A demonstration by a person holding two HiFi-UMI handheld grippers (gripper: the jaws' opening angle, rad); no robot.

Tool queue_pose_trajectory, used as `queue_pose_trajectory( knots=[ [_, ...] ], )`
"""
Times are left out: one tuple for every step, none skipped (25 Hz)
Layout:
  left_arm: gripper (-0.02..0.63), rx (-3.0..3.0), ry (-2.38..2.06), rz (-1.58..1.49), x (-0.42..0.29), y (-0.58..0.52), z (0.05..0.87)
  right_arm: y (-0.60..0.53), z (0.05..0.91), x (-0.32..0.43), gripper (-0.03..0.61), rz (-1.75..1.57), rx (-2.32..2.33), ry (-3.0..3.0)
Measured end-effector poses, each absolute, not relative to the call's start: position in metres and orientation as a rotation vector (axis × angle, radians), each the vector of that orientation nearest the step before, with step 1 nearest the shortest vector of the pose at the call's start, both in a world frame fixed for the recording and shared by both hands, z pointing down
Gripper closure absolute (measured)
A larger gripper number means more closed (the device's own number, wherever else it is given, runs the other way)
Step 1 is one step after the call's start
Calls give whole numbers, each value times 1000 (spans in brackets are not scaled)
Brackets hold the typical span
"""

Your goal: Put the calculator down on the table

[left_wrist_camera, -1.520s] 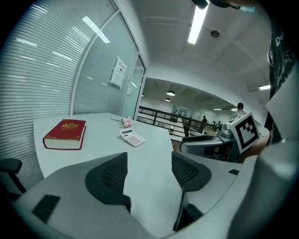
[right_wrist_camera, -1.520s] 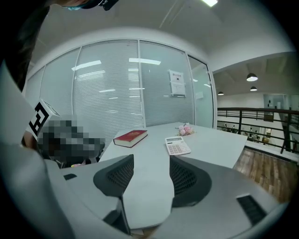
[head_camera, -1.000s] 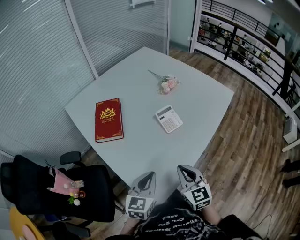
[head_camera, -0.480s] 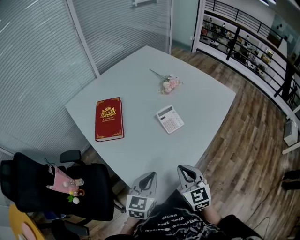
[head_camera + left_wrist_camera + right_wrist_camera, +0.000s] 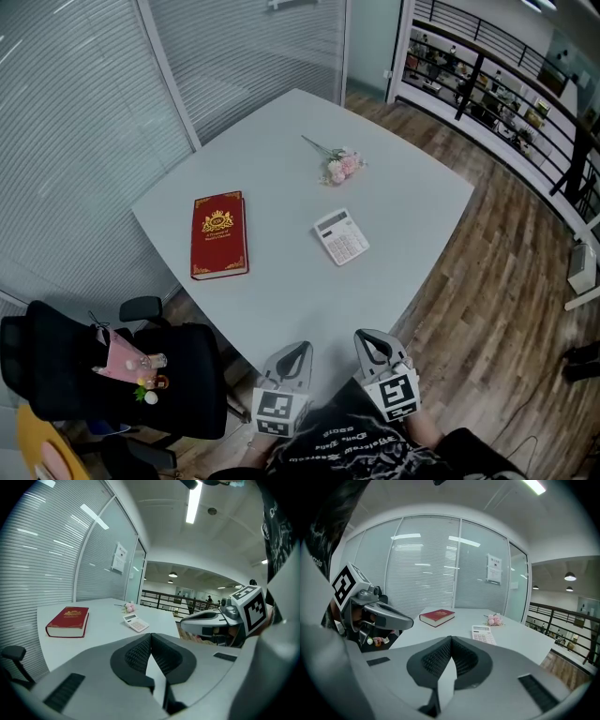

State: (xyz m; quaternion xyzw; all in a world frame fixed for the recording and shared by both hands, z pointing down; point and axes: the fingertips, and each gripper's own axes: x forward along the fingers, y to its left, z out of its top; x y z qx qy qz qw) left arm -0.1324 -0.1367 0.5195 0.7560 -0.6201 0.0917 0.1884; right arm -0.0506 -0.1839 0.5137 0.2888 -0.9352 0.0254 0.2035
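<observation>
A white calculator (image 5: 340,236) lies flat on the pale grey table (image 5: 403,202), right of its middle; it also shows as the calculator (image 5: 136,622) and the calculator (image 5: 483,634) in the gripper views. Both grippers hover side by side at the table's near corner, close to the person's body and far short of the calculator. My left gripper (image 5: 298,351) is shut with nothing in it, its jaws meeting at the left gripper (image 5: 150,636). My right gripper (image 5: 367,339) is shut and empty too, seen as the right gripper (image 5: 451,640).
A red hardback book (image 5: 218,234) lies on the table's left part. A small pink flower bunch (image 5: 336,165) rests behind the calculator. A black office chair (image 5: 122,380) holding a pink item stands off the near-left edge. Glass walls with blinds close the left; a railing (image 5: 497,75) runs far right.
Neither gripper has shifted. The head view drifts slightly, so the table and its objects sit a touch further right in the picture.
</observation>
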Motion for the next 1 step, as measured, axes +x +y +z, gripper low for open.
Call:
queue_pose_trajectory(
  knots=[
    [594,2125,-1742,260,-133,-137,520,-184,514,-51,572,67,803,-2609]
  ],
)
